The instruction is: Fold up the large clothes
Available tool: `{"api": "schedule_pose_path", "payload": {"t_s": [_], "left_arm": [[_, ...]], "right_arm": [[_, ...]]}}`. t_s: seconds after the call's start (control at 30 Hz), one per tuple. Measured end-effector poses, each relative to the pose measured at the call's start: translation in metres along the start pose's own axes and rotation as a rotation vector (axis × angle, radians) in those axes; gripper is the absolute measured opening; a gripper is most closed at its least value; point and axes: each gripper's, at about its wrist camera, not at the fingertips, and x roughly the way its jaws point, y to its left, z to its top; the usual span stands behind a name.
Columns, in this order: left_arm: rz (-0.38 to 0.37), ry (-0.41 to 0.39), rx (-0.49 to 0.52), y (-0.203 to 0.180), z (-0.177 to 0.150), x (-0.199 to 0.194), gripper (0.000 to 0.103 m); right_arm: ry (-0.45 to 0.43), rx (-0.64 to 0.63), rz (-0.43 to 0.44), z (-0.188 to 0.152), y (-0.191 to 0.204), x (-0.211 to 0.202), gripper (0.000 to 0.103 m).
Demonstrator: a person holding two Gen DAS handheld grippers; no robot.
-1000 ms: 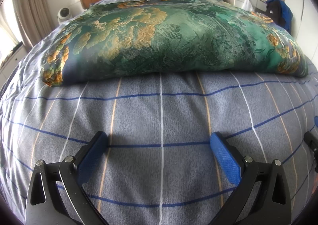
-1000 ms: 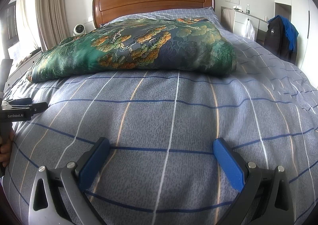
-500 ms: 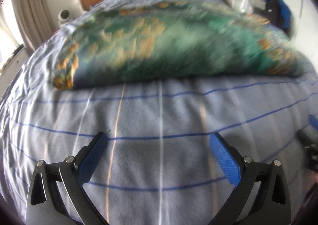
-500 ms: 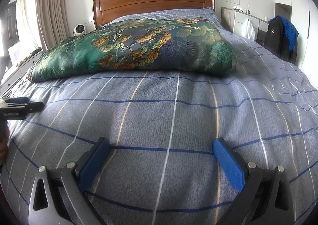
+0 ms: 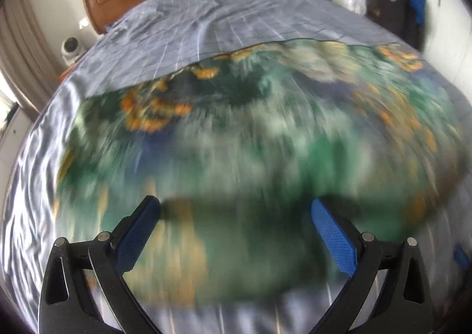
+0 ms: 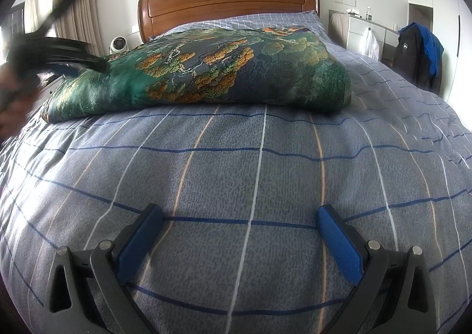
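The big green garment (image 6: 206,74) with orange flower patches lies folded on the bed (image 6: 250,172), well ahead of the right claw (image 6: 239,233) and up toward the wooden headboard (image 6: 230,1). The right claw is spread wide with nothing in it, just striped grey bedding between its blue pads (image 6: 339,242). The left claw (image 5: 236,228) is wide apart too and empty, sitting right over the near part of the garment (image 5: 250,142), though that view is really blurry. From the right wrist view the left claw (image 6: 88,64) is a dark smear at the garment's left end. A dark jacket (image 6: 419,57) hangs off to the right.
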Motion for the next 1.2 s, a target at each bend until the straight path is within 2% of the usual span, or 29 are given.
{"api": "schedule_pose_path", "payload": {"t_s": [0.1,0.17,0.23,0.3,0.4,0.5,0.6,0.7,0.8,0.87,0.9,1.0,1.1,1.13,1.2], "left_arm": [[0.033,-0.015,-0.060,0.008,0.043,0.018,0.102],[0.030,-0.019,-0.102,0.014,0.060,0.023,0.102],[0.025,-0.010,-0.122,0.017,0.065,0.027,0.102],[0.009,-0.006,-0.110,0.015,0.054,0.025,0.102],[-0.018,0.003,-0.046,0.001,0.028,0.013,0.102],[-0.052,-0.038,0.056,-0.019,-0.002,-0.019,0.102],[-0.122,-0.089,0.130,-0.042,-0.007,-0.049,0.102],[-0.206,-0.117,0.238,-0.080,0.007,-0.073,0.102],[-0.281,-0.140,0.297,-0.118,0.027,-0.080,0.102],[-0.300,-0.123,0.290,-0.136,0.043,-0.075,0.102],[-0.318,-0.102,0.277,-0.141,0.052,-0.069,0.102],[-0.407,-0.017,0.213,-0.153,0.078,-0.053,0.102],[-0.476,0.064,0.212,-0.172,0.094,-0.040,0.102],[-0.480,0.083,0.225,-0.179,0.095,-0.039,0.102],[-0.472,0.107,0.251,-0.192,0.101,-0.035,0.102]], "right_arm": [[0.000,0.000,0.001,0.000,0.000,0.000,0.103],[0.000,0.001,0.002,0.000,0.000,0.001,0.103],[0.000,0.001,0.002,0.001,0.000,0.002,0.103],[0.000,0.001,0.003,0.002,0.000,0.002,0.103],[0.003,0.001,0.002,0.002,0.000,0.002,0.103],[0.019,0.004,-0.003,0.004,0.002,0.001,0.102],[0.013,0.052,0.025,0.003,-0.001,-0.003,0.102],[0.007,0.091,0.054,0.006,-0.005,-0.008,0.102],[-0.096,0.265,0.180,0.023,-0.025,-0.024,0.102],[-0.169,0.460,0.307,0.041,-0.051,-0.021,0.102],[-0.178,0.558,0.357,0.049,-0.066,-0.011,0.102],[-0.193,0.741,0.412,0.070,-0.097,0.027,0.102],[-0.150,0.944,0.400,0.077,-0.124,0.077,0.102],[-0.156,0.994,0.399,0.080,-0.128,0.088,0.100],[-0.185,0.982,0.405,0.096,-0.122,0.096,0.085]]}}
